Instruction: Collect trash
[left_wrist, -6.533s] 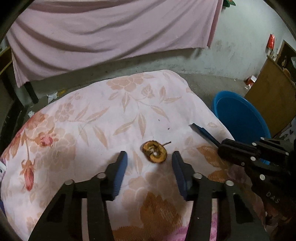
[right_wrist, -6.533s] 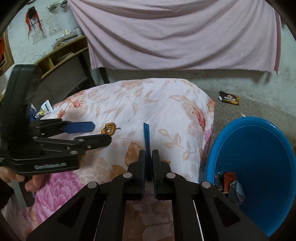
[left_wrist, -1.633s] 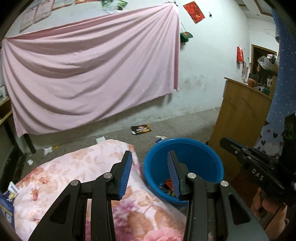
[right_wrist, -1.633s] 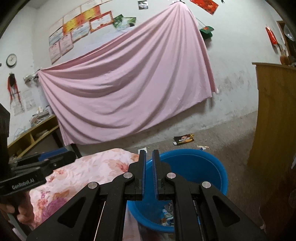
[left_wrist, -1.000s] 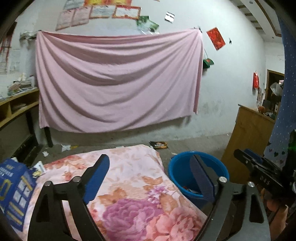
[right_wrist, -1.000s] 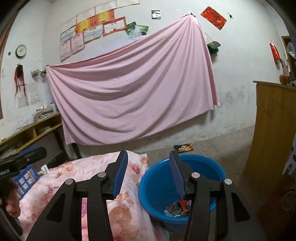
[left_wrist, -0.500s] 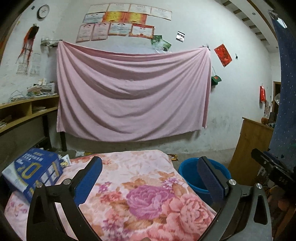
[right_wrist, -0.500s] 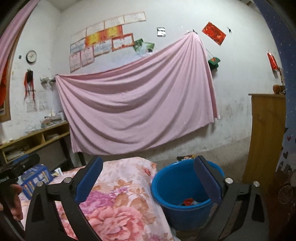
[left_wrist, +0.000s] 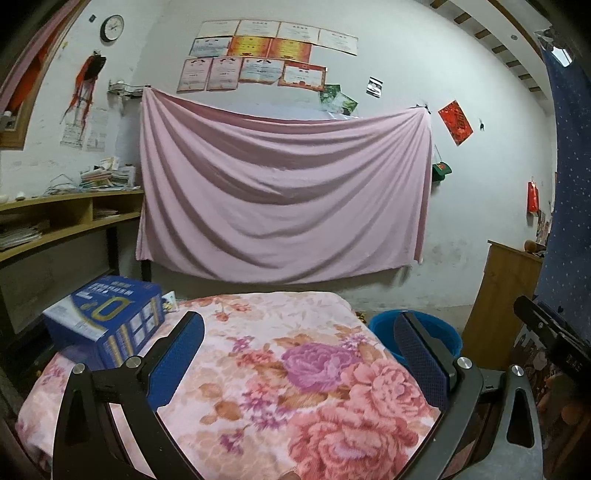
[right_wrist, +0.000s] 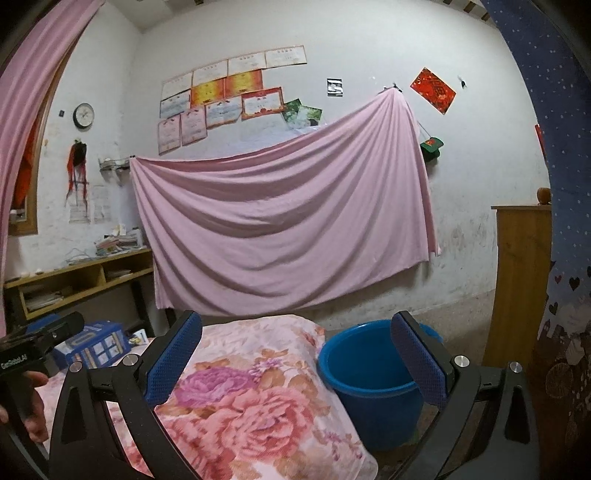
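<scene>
A blue plastic tub stands on the floor to the right of the table covered with a pink floral blanket; it also shows in the left wrist view. Its inside is hidden from here. My left gripper is wide open and empty, held back above the near end of the blanket. My right gripper is wide open and empty, pulled back with the tub's near side between its fingers. No trash shows on the blanket.
A blue carton lies at the blanket's far left. A wooden cabinet stands right of the tub. A pink sheet hangs on the back wall, with wooden shelves to its left.
Both grippers opened fully and drew back and up from the tub. The earlier fruit scrap and the blue strip in the right gripper are no longer in view.
</scene>
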